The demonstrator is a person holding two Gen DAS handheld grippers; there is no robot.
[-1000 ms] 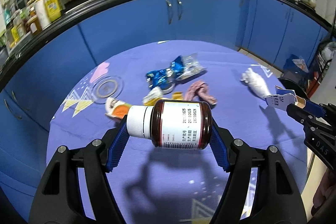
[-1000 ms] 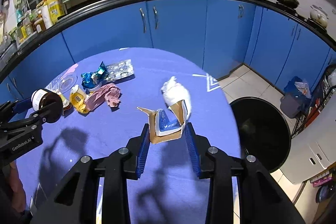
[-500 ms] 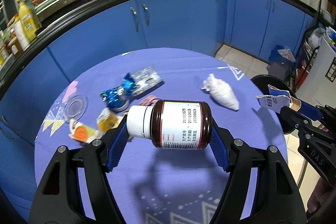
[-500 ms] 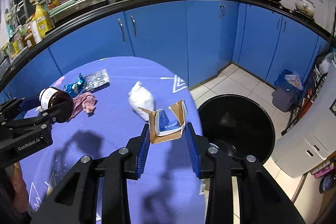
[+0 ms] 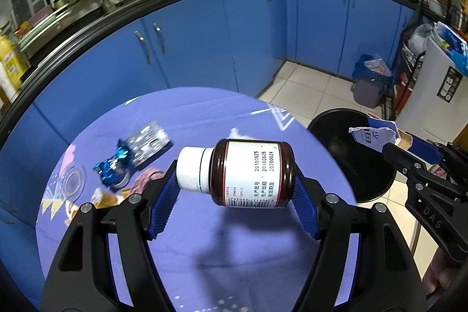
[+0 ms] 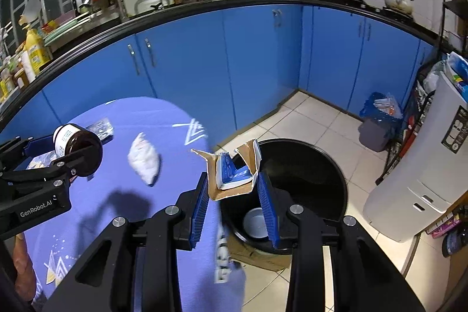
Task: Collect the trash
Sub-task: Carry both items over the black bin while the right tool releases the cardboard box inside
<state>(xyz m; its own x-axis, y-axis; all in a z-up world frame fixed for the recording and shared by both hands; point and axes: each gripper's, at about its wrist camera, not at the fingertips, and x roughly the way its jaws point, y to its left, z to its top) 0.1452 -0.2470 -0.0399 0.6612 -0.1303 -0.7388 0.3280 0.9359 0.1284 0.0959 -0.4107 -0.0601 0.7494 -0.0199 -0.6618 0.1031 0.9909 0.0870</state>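
The left gripper (image 5: 235, 189) pinches a brown glass bottle (image 5: 253, 173) between its blue fingers (image 5: 162, 208). The bottle lies crosswise, long axis level, white cap toward the left finger. Its white label carries the dates 20180625, 20160625 and 20200624 beside Chinese characters and a barcode. It hangs above the purple desk (image 5: 234, 256), short of the black trash bin (image 5: 355, 158). "GenRobot.AI" is printed on this gripper's body in the right wrist view.

The right gripper (image 6: 234, 187) pinches a torn cardboard box (image 6: 234, 170), open end up, blue inside, at the bin's (image 6: 310, 165) near rim. "DAS" shows on that gripper's side. A crumpled white tissue (image 6: 144, 158) lies on the desk, left of the bin.
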